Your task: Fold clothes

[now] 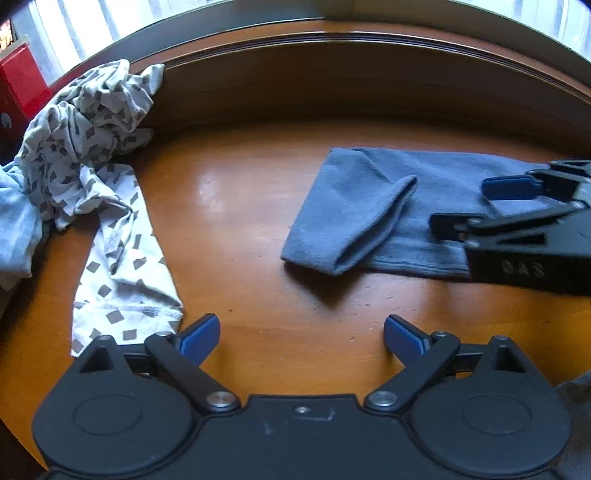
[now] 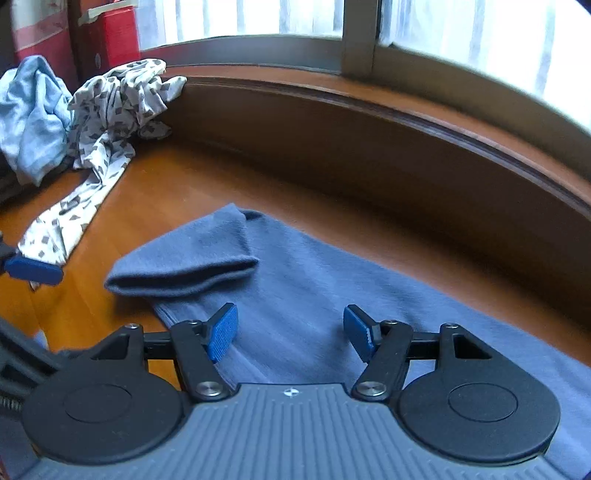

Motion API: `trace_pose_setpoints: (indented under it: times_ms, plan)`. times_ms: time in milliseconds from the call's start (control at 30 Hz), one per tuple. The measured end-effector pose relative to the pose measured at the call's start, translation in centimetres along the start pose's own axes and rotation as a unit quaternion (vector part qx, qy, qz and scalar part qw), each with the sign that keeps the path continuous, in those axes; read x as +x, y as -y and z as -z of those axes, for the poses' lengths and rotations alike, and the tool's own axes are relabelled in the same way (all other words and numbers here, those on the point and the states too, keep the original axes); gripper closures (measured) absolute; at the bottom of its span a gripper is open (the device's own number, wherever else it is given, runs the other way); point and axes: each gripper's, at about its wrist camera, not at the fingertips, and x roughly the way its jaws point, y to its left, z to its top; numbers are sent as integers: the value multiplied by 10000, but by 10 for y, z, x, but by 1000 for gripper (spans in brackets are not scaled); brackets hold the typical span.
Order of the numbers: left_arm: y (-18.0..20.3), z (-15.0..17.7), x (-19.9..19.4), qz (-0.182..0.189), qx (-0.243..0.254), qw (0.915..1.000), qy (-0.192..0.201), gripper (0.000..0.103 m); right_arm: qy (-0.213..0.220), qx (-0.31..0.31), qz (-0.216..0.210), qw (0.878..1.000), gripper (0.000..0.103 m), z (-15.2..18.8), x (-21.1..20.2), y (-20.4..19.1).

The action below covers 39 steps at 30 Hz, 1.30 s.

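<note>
A blue garment (image 1: 373,210) (image 2: 306,295) lies flat on the wooden table (image 1: 240,229) (image 2: 159,192), one sleeve folded over its near left corner. My left gripper (image 1: 301,334) is open over bare wood, short of the garment, nothing between its fingers. My right gripper (image 2: 290,332) (image 1: 476,205) is open just above the blue cloth, pads apart and not pressing on it. A crumpled white garment with grey squares (image 1: 92,155) (image 2: 110,114) lies at the table's left, one sleeve trailing toward my left gripper.
A light blue cloth (image 1: 14,221) (image 2: 33,110) is bunched at the far left beside the patterned one. A raised wooden ledge (image 1: 332,74) (image 2: 369,140) and window run along the back. A red box (image 1: 18,88) (image 2: 118,33) stands at the back left.
</note>
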Motion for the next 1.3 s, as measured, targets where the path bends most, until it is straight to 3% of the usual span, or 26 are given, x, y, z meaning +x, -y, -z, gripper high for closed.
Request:
trace_pose_setpoints:
  times_ms: [233, 400, 533, 667, 833, 933, 1067, 1167, 1200, 1233, 1300]
  plan:
    - [-11, 11, -2, 95, -201, 9998, 2, 7, 88, -497, -297, 9983, 37, -31, 23, -20]
    - [-15, 16, -5, 27, -213, 9998, 31, 7, 647, -346, -1025, 9920, 37, -67, 27, -39]
    - [-20, 16, -5, 3, -255, 9996, 81, 7, 768, -296, -912, 9924, 37, -61, 8, -29]
    - [-22, 11, -8, 73, -273, 9994, 199, 7, 399, 495, -447, 9970, 37, -30, -11, 13]
    - [-3, -15, -17, 393, 16, 9976, 562, 7, 424, 1565, 595, 9850, 37, 26, -69, 77]
    - [24, -42, -10, 712, 259, 9949, 672, 7, 337, 1904, 1641, 9673, 37, 61, -108, 110]
    - [68, -73, 12, 884, 517, 9928, 618, 7, 60, 2735, 2850, 9187, 36, 114, -149, 160]
    - [89, -83, 32, 720, 552, 9954, 293, 7, -130, 3297, 3045, 8935, 36, 146, -163, 185]
    - [93, -85, 39, 649, 511, 9965, 136, 7, -124, 3279, 3045, 8942, 36, 152, -163, 185]
    - [92, -85, 43, 592, 413, 9974, 61, 0, -115, 3253, 3043, 8952, 36, 157, -163, 184]
    - [83, -85, 45, 527, 274, 9982, 26, 0, -88, 3078, 3012, 9025, 32, 157, -158, 173]
